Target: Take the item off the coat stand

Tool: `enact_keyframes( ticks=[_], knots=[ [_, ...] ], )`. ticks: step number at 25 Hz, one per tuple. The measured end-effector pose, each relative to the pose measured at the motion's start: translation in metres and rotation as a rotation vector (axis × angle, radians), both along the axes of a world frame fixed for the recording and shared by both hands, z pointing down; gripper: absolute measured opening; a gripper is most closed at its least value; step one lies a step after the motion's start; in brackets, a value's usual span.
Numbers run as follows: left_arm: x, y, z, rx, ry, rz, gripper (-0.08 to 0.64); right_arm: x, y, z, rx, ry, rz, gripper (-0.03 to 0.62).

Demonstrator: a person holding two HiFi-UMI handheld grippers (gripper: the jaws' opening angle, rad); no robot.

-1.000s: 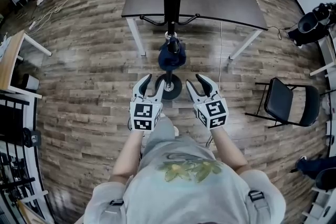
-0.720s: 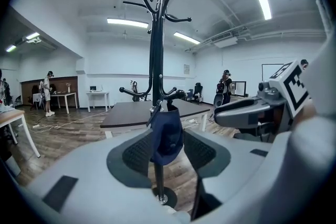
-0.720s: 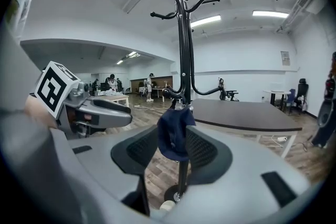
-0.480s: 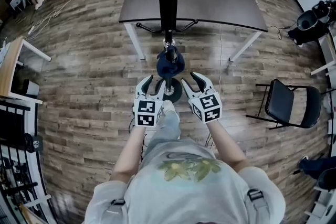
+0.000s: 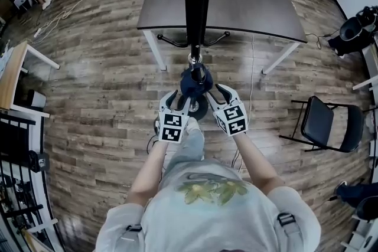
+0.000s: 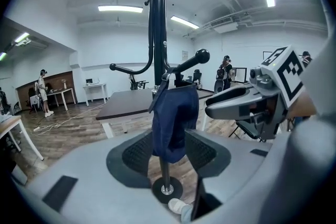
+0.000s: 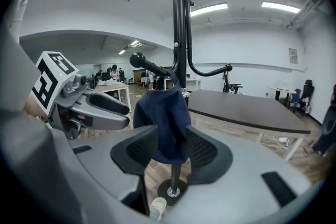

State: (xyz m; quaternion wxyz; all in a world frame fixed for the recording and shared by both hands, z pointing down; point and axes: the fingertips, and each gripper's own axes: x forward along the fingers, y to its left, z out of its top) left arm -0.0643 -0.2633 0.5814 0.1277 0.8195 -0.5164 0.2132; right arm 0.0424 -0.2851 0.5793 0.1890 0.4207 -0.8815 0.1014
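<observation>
Head view: dark blue garment (image 5: 196, 81) hangs from a low hook on the black coat stand (image 5: 195, 3), with the left gripper (image 5: 177, 101) and right gripper (image 5: 217, 94) flanking it. Left gripper view: jaws stand wide apart, gripping nothing (the garment hangs framed between them; contact cannot be told). Right gripper view: jaws likewise wide apart and empty, with the garment between them above the stand's round base (image 7: 172, 190).

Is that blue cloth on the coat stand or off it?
On: the blue cloth hangs from one arm of the coat stand.
</observation>
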Motion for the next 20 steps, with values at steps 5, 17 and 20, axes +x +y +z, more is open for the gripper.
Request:
enact_keyframes(
  ticks=[5,17,20],
  knots=[
    [0.000,-0.012,0.019,-0.032,-0.008,0.005,0.182,0.000,-0.020,0.026,-0.033,0.041,-0.004,0.153],
    [-0.006,-0.023,0.039,-0.057,-0.053,-0.020,0.077,-0.006,-0.035,0.058,-0.123,0.040,-0.003,0.067],
    [-0.010,-0.023,0.040,-0.056,-0.041,-0.027,0.060,-0.006,-0.033,0.058,-0.116,0.039,0.001,0.022]
  ],
)
